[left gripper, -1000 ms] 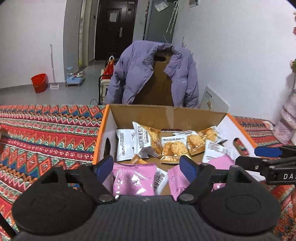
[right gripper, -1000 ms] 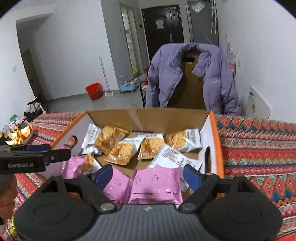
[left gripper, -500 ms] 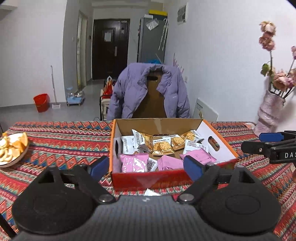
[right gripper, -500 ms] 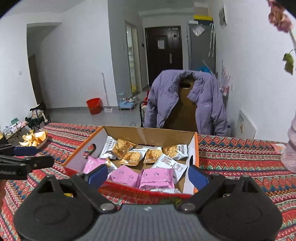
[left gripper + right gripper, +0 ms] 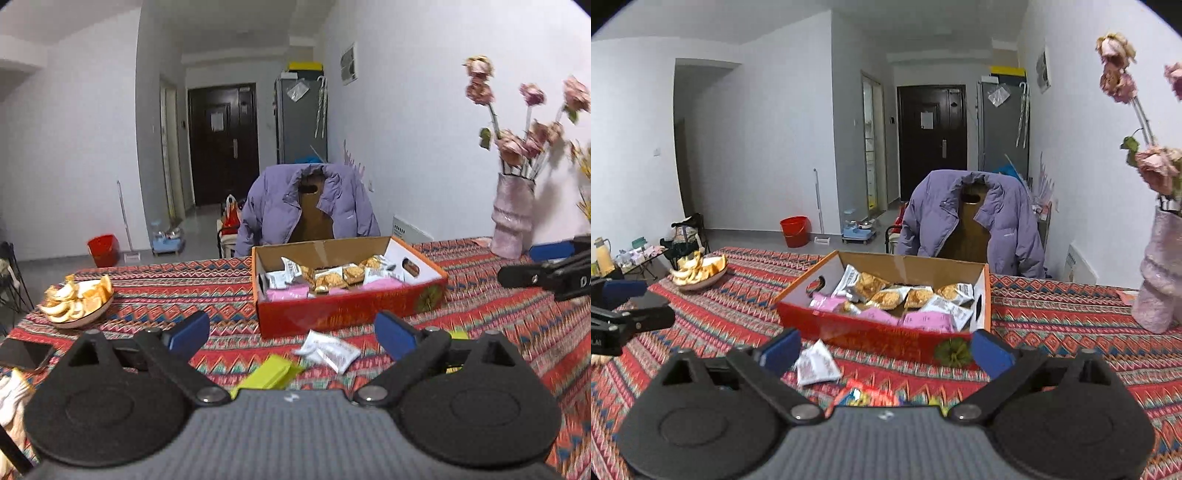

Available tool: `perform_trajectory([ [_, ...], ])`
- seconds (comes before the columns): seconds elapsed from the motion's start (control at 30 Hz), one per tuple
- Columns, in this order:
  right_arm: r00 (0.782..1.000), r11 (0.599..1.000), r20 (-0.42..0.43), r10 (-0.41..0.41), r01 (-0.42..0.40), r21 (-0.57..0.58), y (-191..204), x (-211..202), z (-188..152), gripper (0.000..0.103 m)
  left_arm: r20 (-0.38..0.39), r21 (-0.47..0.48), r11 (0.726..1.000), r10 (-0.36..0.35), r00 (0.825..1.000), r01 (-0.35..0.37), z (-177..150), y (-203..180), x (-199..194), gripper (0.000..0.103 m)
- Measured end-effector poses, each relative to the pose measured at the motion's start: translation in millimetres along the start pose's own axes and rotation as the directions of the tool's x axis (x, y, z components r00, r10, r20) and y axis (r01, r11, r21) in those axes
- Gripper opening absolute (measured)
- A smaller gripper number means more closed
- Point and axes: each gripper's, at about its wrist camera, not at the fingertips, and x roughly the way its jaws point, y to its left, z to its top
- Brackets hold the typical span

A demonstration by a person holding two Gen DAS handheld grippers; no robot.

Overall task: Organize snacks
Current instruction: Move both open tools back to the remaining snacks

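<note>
An open red cardboard box sits mid-table, holding several pink, white and golden snack packets. In front of it on the cloth lie a white packet, a yellow-green packet and a red packet. My left gripper hovers short of the box, jaws opening wide, nothing between them. My right gripper is likewise back from the box, jaws still opening and empty. Each gripper shows at the edge of the other's view.
A bowl of orange peel stands at the left of the patterned tablecloth. A pink vase with dried flowers stands at the right. A chair with a purple jacket is behind the table. A dark phone lies near left.
Both grippers have pulled back and up from over the box, so the whole box and loose packets in front of it now show. Both sets of jaws have spread wider.
</note>
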Motion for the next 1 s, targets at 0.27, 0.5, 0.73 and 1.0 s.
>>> perform_trajectory([
  [0.27,0.994,0.996,0.096,-0.050,0.056,-0.067,42.8,-78.8,-67.1,0.103,0.051,-0.014,1.000,0.027,0.998,-0.026,-70.0,-3.9,-76.5,0.103],
  [0.5,0.994,0.999,0.099,-0.042,0.041,0.018,57.6,-110.4,-129.1,0.103,-0.038,-0.047,0.996,0.069,0.997,-0.070,-116.8,0.8,-97.6,0.103],
  [0.73,0.996,0.997,0.064,-0.060,0.057,0.053,60.1,-99.2,-138.8,0.103,-0.058,-0.077,0.994,0.068,0.996,-0.072,-116.0,12.7,-88.1,0.103],
  [1.0,0.999,0.999,0.017,-0.035,0.034,0.042,61.3,-70.3,-130.9,0.084,-0.081,-0.076,0.995,0.053,0.995,-0.059,-111.8,20.9,-58.0,0.103],
])
